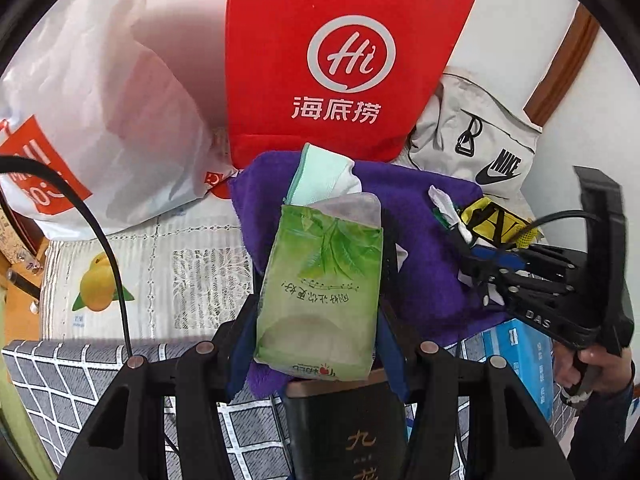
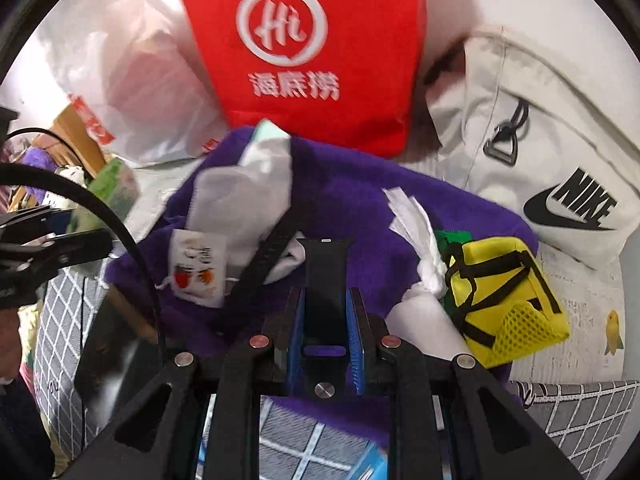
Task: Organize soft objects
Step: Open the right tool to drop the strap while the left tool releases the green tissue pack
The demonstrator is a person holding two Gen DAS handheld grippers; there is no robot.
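Green film wraps the tissue pack [image 1: 320, 288] that the left gripper [image 1: 318, 320] pinches across its width, hanging above the near edge of the purple towel [image 1: 432, 248]. Held only by its soft sides, the pack could buckle and slide out, and the black cable [image 1: 108, 240] looping at the left might snag it. Behind it, the red tote [image 1: 336, 60] stands against the wall beside a white plastic bag [image 1: 104, 120]; if either is the target, a nudge from the pack could tip it over.

Further right, the right gripper [image 2: 326, 292] is pressed nearly together on a black strap [image 2: 324, 276], which runs out over the towel. Whether the strap is tied to anything beneath is unclear; pulling it could drag the towel and spill the white socks [image 2: 256, 188], the crumpled tissue [image 2: 416, 236] and the yellow pouch [image 2: 504, 296] lying on it. The grey Nike bag [image 2: 540, 152] sits just behind.
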